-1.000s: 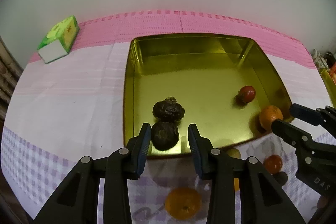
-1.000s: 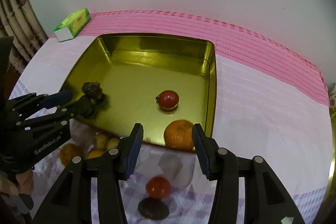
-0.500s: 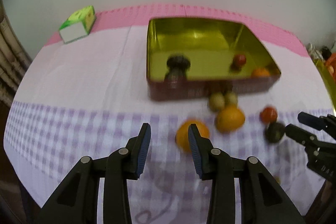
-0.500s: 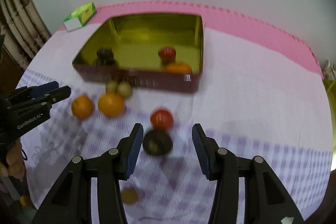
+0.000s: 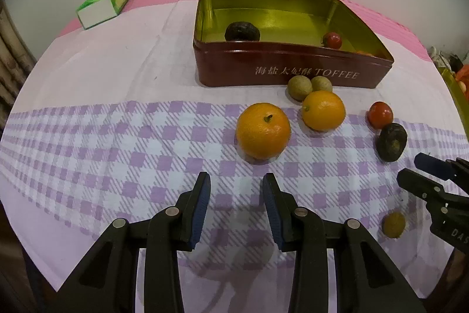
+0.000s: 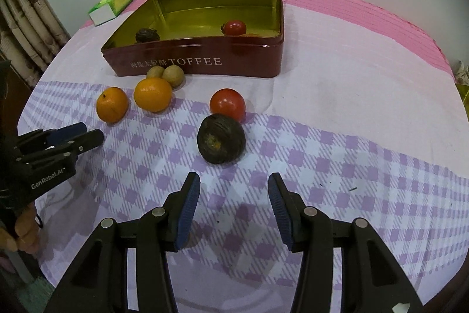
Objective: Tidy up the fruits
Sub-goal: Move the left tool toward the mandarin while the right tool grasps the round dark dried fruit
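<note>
Glossy metal tin [image 6: 205, 60], matt checked cloth [image 6: 322, 166], wrinkled dark fruit [image 6: 221, 142]

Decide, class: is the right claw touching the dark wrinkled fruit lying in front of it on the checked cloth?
Apart. The right wrist view shows the open right claw short of the dark wrinkled fruit, with checked cloth visible between.

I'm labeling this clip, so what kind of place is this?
Probably a home dining table: a checked cloth under loose oranges, a reused toffee tin holding fruit, and a tissue box by the wall.
</note>
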